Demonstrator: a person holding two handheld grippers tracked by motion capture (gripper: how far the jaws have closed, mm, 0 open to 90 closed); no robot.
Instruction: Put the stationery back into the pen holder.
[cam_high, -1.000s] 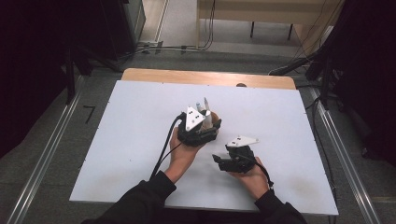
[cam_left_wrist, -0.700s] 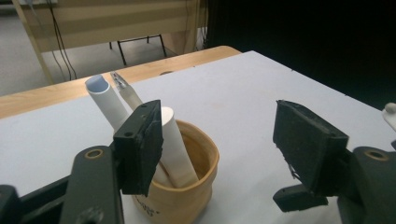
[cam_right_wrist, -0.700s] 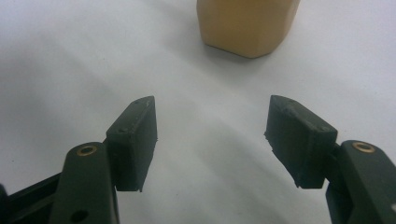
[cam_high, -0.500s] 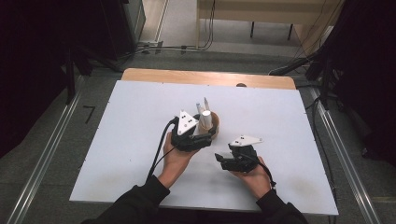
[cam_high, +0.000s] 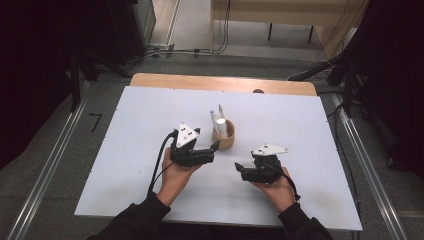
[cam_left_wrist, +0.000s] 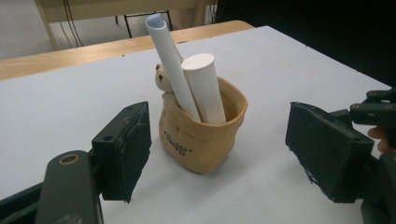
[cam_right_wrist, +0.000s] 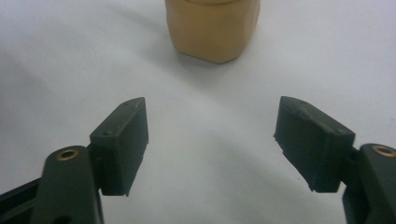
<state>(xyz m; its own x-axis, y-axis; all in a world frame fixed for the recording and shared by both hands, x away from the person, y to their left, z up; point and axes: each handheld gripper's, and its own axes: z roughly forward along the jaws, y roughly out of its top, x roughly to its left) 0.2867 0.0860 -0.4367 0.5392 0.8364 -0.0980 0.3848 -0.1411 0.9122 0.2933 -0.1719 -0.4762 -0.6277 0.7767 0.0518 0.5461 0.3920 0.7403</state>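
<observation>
I count one tan bear-faced cup on my table. Two white tubes stand in it. I hold two grippers, left gripper and right gripper.

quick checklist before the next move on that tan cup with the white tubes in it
1. Tan cup upright on the white table: ok.
2. Both white tubes seated in the cup, leaning but not falling: ok.
3. Left gripper jaws have just been opening, pads clear of the cup, nothing pressed: ok.
4. Right gripper jaws have just been opening, nothing between them: ok.
5. Right gripper lined up with the cup: ok, cup straight ahead in the right gripper view.
6. Tubes free to slide out: cannot tell.
</observation>
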